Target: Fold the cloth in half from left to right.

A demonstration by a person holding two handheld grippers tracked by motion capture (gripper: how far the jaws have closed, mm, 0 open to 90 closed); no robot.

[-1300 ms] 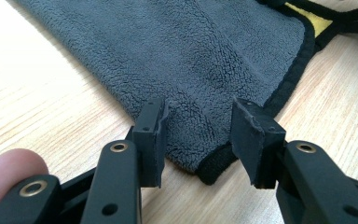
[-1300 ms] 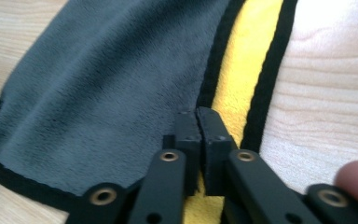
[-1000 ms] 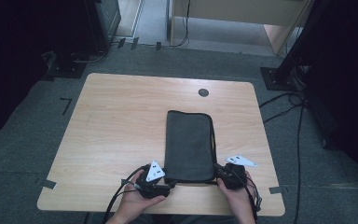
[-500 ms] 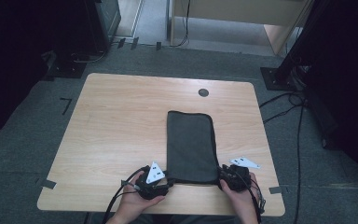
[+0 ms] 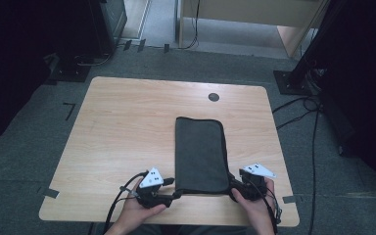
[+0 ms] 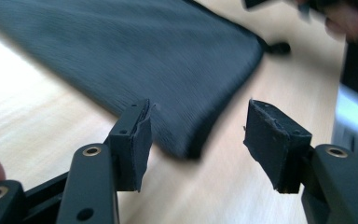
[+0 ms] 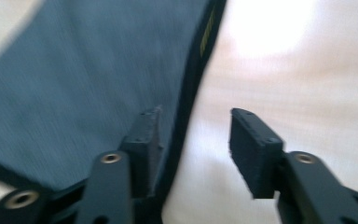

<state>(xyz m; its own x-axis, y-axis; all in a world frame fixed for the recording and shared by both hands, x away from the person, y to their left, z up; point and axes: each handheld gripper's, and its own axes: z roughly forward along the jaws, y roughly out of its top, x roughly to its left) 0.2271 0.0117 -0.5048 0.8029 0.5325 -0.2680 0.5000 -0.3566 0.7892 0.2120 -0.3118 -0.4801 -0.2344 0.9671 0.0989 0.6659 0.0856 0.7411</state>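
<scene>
A dark grey folded cloth (image 5: 199, 154) lies flat on the wooden table (image 5: 122, 127), its long side running away from me. My left gripper (image 5: 175, 195) sits at its near left corner. In the left gripper view the jaws (image 6: 198, 135) stand open, having just been opening, with the corner of the cloth (image 6: 144, 56) lying loose between them. My right gripper (image 5: 235, 187) is at the near right corner. Its jaws (image 7: 196, 140) have also just been opening, and the hemmed edge of the cloth (image 7: 98, 70) runs beside its left pad without being pinched.
A round black cable hole (image 5: 214, 97) sits near the table's far edge. The near table edge (image 5: 191, 221) is just under my hands. Cables (image 5: 298, 105) trail over the grey carpet to the right. Dark stands rise at the far left and right.
Both hands stay at the cloth's near corners. The cloth lies in the same spot, and its near edge now rests flat on the table.
</scene>
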